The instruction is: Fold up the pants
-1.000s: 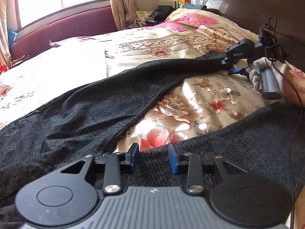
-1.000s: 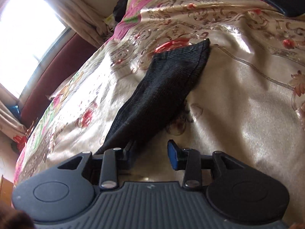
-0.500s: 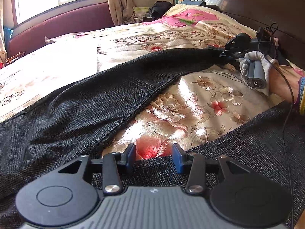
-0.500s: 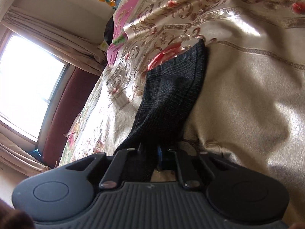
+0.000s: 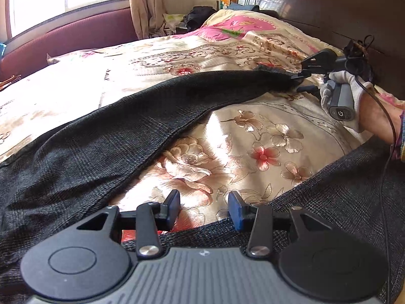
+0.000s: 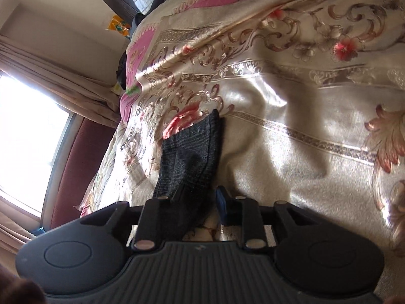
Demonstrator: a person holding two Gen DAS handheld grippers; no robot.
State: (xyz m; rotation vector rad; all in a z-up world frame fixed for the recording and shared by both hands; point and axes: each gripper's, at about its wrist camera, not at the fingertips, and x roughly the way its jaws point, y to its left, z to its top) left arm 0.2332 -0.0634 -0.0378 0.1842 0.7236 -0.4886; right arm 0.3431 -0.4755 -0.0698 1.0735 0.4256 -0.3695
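Observation:
Dark grey pants (image 5: 106,139) lie spread on the floral bedspread (image 5: 253,136), one leg reaching to the far right, the other (image 5: 341,190) along the near right. My left gripper (image 5: 203,209) is open and empty, just above the near leg's edge. My right gripper (image 6: 198,197) is shut on the hem end of the far leg (image 6: 192,152), with cloth between the fingers. The right gripper also shows in the left wrist view (image 5: 302,82), held by a gloved hand at that leg's end.
A dark wooden headboard (image 5: 329,12) stands at the far right. A maroon window seat (image 5: 76,35) and curtains (image 5: 144,2) run along the back. Clutter sits by the bed's far corner (image 5: 200,15).
My right gripper has closed on the leg's hem and tilted upward. My left gripper has drifted slightly nearer the floral gap between the legs, still open.

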